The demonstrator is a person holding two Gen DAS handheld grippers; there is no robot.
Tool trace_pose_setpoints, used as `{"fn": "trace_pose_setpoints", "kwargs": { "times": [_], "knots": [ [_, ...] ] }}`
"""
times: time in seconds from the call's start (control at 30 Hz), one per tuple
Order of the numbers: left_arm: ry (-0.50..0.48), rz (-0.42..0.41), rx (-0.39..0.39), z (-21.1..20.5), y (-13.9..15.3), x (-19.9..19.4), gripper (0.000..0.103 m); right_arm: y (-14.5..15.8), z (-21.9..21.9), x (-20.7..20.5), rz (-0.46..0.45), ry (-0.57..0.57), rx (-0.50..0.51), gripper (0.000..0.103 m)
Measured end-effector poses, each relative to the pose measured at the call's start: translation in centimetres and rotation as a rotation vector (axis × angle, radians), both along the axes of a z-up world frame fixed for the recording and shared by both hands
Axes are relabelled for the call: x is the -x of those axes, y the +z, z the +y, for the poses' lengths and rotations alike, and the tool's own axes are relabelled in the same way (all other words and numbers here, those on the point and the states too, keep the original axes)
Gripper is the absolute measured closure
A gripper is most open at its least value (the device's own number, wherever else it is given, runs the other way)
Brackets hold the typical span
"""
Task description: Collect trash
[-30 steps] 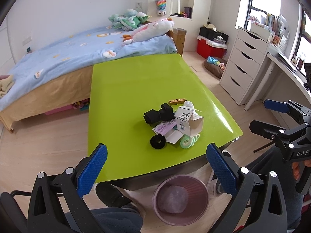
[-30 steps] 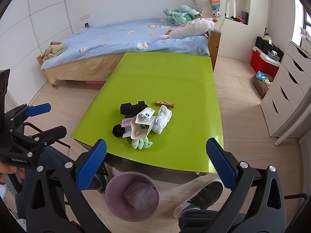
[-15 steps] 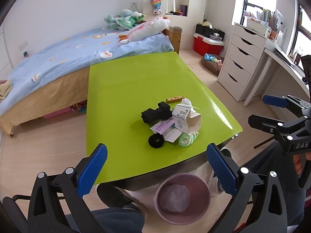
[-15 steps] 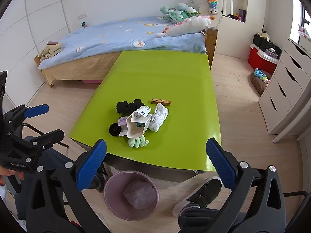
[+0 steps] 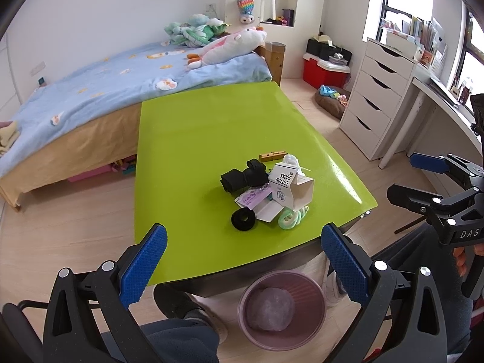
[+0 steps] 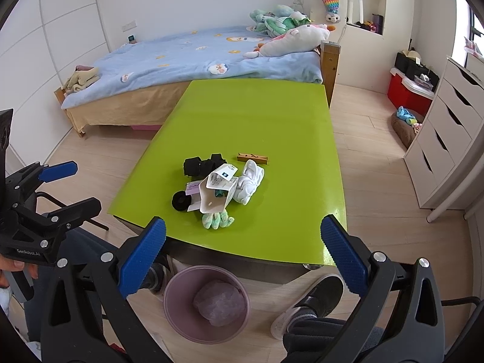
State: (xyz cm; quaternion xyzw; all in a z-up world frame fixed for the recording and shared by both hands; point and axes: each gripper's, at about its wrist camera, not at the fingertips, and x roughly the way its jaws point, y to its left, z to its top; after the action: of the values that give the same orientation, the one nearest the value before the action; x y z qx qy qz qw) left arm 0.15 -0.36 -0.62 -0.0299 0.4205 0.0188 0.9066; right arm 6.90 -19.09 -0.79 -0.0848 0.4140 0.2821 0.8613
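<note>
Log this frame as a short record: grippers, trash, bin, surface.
left gripper: open, empty, short of the table
right gripper: open, empty, short of the table
sock box: in a pile with socks, paper, near the table edge
clothespin: behind the pile
bin: on the floor below the table edge, lined
table: green

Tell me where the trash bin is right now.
The trash bin stands on the floor below the green table's near edge, low centre in both wrist views, beside the person's shoe.

place: home bedroom | shown by: bed (image 6: 193, 57), plush toys (image 6: 290, 34), drawer chest (image 5: 378, 99)
</note>
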Motion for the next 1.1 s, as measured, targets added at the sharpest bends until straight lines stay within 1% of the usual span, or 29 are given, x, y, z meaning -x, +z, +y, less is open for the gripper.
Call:
{"fn": "trace_pose_setpoints", "kwargs": {
  "times": [0.53,0.8,1.0,1.1],
  "knots": [
    [0.005,0.001,0.006,-0.3,-0.3,0.2,0.005,-0.1,-0.2,0.2,0.005,-0.004,-0.007,0.003],
    [0.006,0.005,0.012,-0.2,-0.5,0.2,0.005,-0.4,-0.2,0.0,0.03,0.003,-0.023,0.003],
    [0.009,0.016,0.016,0.1,-0.9,0.1,0.005,-1.1,1.3,-1.1,0.037,0.024,0.012,0.003],
    [0.01,0.019,0.019,0.4,-1.1,0.1,0.005,-1.8,2.8,-2.2,0.051,0.041,0.039,0.003]
  ]
}}
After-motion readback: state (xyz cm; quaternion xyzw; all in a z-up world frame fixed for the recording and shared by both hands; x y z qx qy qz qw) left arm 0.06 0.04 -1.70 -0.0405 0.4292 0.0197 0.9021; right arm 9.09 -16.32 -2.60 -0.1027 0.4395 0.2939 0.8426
